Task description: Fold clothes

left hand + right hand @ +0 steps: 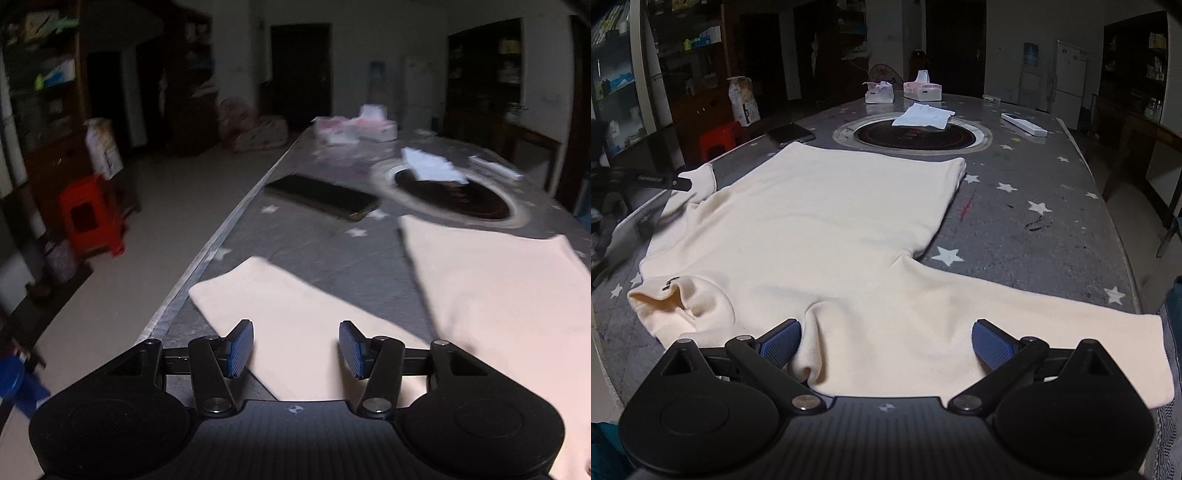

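A cream shirt [820, 221] lies spread flat on the grey star-print table [1034, 229], hem toward the far side and collar [668, 295] at the near left. My right gripper [886, 341] is open low over the shoulder where the right sleeve [1071, 332] starts. A raised wrinkle [812, 347] stands just inside its left pad. In the left wrist view, my left gripper [296, 349] is open above the other sleeve [288, 302], near the table's left edge. The shirt body [498, 295] lies to its right. Neither gripper holds cloth.
Beyond the shirt are a round inset hob [912, 134] with a white cloth [923, 116] on it, a dark tablet [790, 134], two tissue boxes [922, 88] and a white bar [1023, 124]. A red stool [90, 218] stands on the floor left of the table.
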Demonstrator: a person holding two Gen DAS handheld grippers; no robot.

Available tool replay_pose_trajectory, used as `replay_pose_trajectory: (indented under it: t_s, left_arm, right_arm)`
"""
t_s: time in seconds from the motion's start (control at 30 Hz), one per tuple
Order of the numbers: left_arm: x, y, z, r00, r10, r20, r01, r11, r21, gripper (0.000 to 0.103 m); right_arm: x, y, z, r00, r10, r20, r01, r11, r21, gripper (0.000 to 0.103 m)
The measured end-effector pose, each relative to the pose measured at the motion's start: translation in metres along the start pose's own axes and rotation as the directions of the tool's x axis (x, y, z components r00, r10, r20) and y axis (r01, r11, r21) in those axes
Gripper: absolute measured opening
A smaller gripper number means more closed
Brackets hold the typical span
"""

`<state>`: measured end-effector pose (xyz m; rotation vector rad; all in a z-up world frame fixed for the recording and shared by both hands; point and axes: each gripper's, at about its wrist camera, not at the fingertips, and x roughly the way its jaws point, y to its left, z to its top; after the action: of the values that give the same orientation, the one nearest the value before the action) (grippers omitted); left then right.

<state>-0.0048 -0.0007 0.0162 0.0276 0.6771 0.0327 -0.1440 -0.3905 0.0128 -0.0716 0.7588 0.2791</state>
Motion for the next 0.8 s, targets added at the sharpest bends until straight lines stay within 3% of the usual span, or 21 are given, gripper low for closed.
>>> replay_pose_trajectory:
  t_s: [0.23,0.4,0.6,0.67,0.8]
  left_arm:
    - [0.007,0.011,-0.006,0.995,0.101,-0.002,-0.101,0.995,0.019,0.028]
    - [-0.005,0.029,-0.014,0.990,0.141,-0.012,-0.141,0.990,-0.003,0.028]
    - [-0.014,0.041,-0.015,0.994,0.108,-0.034,-0.110,0.992,-0.060,0.033]
    - [-0.020,0.040,-0.015,0.997,0.077,-0.025,-0.079,0.994,-0.070,0.046]
    - [-0.043,0.030,-0.016,0.999,-0.020,0.028,0.022,0.998,-0.064,0.061]
  right_arm:
    - [-0.001,-0.001,-0.001,1.000,-0.026,0.002,0.026,1.000,0.001,0.101]
    - [-0.003,-0.002,-0.002,1.000,-0.024,0.018,0.023,0.999,0.033,0.103]
    - [-0.010,-0.004,-0.006,0.998,-0.039,0.047,0.034,0.996,0.086,0.103]
    - [-0.017,-0.008,-0.008,0.996,-0.071,0.058,0.064,0.991,0.114,0.103]
    - [-0.029,-0.020,-0.016,0.990,-0.127,0.068,0.113,0.978,0.176,0.103]
